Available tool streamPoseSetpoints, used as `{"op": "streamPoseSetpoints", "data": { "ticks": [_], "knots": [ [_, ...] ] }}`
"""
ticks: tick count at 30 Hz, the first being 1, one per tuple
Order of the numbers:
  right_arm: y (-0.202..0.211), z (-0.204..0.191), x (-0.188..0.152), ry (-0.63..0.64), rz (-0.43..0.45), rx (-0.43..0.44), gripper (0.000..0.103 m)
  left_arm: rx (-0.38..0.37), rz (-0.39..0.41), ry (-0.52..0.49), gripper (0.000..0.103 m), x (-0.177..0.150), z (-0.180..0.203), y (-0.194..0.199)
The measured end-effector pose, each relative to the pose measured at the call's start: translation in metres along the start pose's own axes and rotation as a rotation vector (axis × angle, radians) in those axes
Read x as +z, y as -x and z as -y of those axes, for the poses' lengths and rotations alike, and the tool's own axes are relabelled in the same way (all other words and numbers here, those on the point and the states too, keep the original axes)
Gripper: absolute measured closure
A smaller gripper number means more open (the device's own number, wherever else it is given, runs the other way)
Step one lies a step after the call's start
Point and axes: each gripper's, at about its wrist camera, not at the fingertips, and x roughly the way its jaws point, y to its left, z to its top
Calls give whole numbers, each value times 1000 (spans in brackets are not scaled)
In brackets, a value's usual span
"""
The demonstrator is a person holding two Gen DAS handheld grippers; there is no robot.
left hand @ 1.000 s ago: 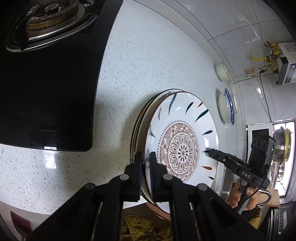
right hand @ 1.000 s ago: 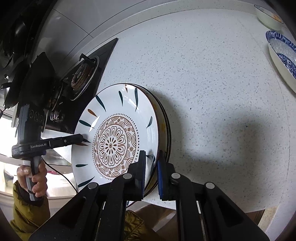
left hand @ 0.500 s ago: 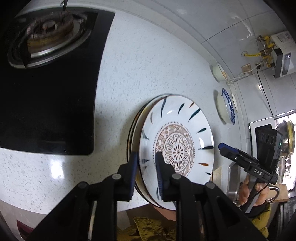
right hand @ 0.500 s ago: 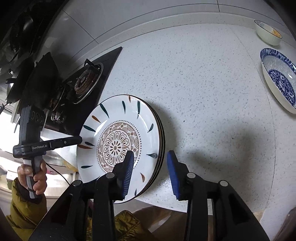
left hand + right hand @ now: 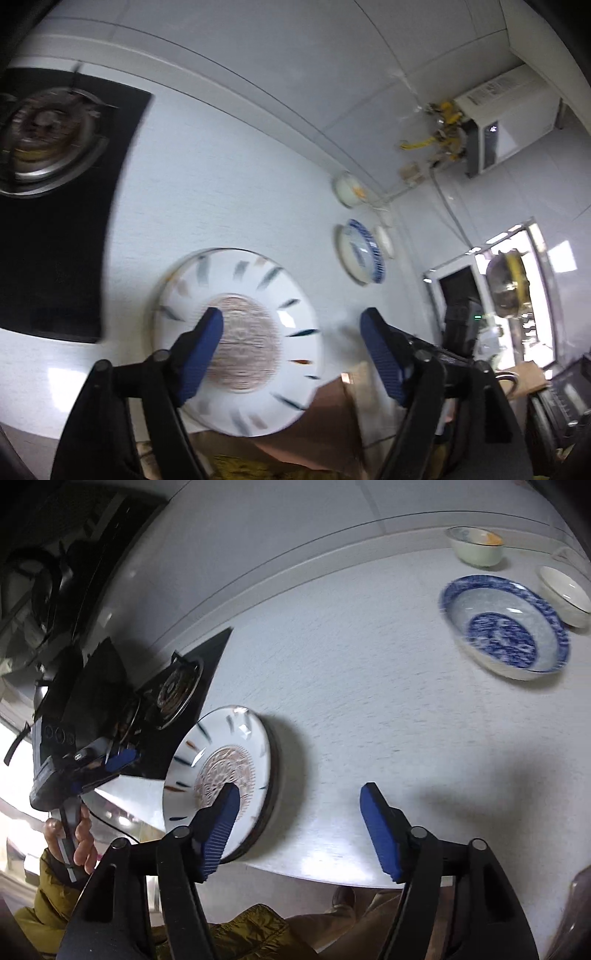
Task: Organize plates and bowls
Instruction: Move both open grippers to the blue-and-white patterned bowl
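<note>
The stack of patterned plates (image 5: pixel 225 771) was seen lying flat at the near edge of the table (image 5: pixel 369 686), just beside the black gas hob (image 5: pixel 55 236), with the floral-centred top plate (image 5: pixel 240 332) seated squarely on those beneath, presumably so that like pieces were gathered into one pile. The left tool (image 5: pixel 291 354) and the right tool (image 5: pixel 299 827) were each held above and in front of the stack, their jaws having just been opening; the blue pads stood wide apart with nothing between them, and the stack was touched by neither. This was judged a release after stacking. The blue-and-white bowl (image 5: pixel 506 627), a small white bowl with an orange mark (image 5: pixel 476 546) and a plain white dish (image 5: pixel 565 594) were left well apart from the stack, farther along the table near the wall, apparently not yet sorted. The table was a pale speckled stone surface, lit with glare at its front edge. White wall tiles were visible behind it, and a wall-mounted white appliance with yellow pipe fittings (image 5: pixel 509 122) above. A bright window (image 5: pixel 517 280) was shown to one side. An olive sleeve (image 5: pixel 48 897) of the person was visible below the left tool.
</note>
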Motion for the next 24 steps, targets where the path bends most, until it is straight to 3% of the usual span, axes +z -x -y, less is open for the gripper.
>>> {"op": "streamPoseSetpoints", "data": {
  "ticks": [2, 4, 6, 13, 19, 24],
  "knots": [
    [15, 24, 6, -28, 25, -24, 29, -51, -45, -2, 25, 7, 19, -25],
    [31, 52, 16, -59, 46, -54, 28, -52, -82, -27, 25, 13, 41, -53],
    [43, 80, 28, -88, 58, -82, 23, -35, -129, -49, 25, 22, 65, -94],
    [58, 169, 90, -165, 56, -114, 23, 58, -237, -40, 25, 54, 123, -233],
    [36, 209, 139, -154, -1, -101, 22, 155, -276, -6, 25, 82, 141, -328],
    [12, 224, 160, -142, -49, -97, 23, 210, -322, 48, 25, 95, 128, -385]
  ]
}}
